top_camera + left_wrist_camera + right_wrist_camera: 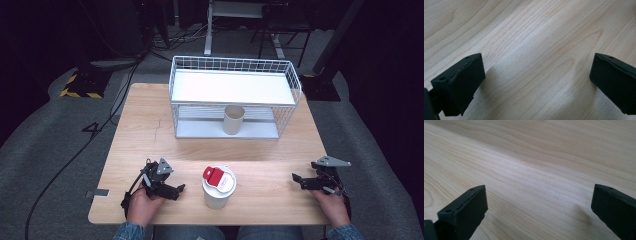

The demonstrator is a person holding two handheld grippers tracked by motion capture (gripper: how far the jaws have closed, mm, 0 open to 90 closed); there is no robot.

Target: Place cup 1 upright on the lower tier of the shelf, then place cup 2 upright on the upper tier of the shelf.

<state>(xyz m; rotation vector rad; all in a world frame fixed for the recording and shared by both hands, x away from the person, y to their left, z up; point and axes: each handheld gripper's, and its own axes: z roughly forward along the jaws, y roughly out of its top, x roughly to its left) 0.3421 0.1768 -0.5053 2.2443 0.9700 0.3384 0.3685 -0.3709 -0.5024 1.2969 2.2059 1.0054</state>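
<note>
A white cup point(218, 189) with a white lid and a red tab stands near the table's front edge, between my two grippers. My left gripper point(179, 189) rests low on the wood just left of that cup and points toward it. In the left gripper view its jaws point(536, 71) stand wide apart over bare wood, so it is open with nothing between them. My right gripper point(298, 181) lies at the front right, aimed left toward the cup and well apart from it. It is open too, with only wood grain between its fingertips point(539, 201).
A white wire rack point(235, 87) with two levels stands at the back middle of the wooden table point(150, 130). A beige cup point(233, 120) stands upright on its lower level, at the open front. Cables run over the grey floor at the left.
</note>
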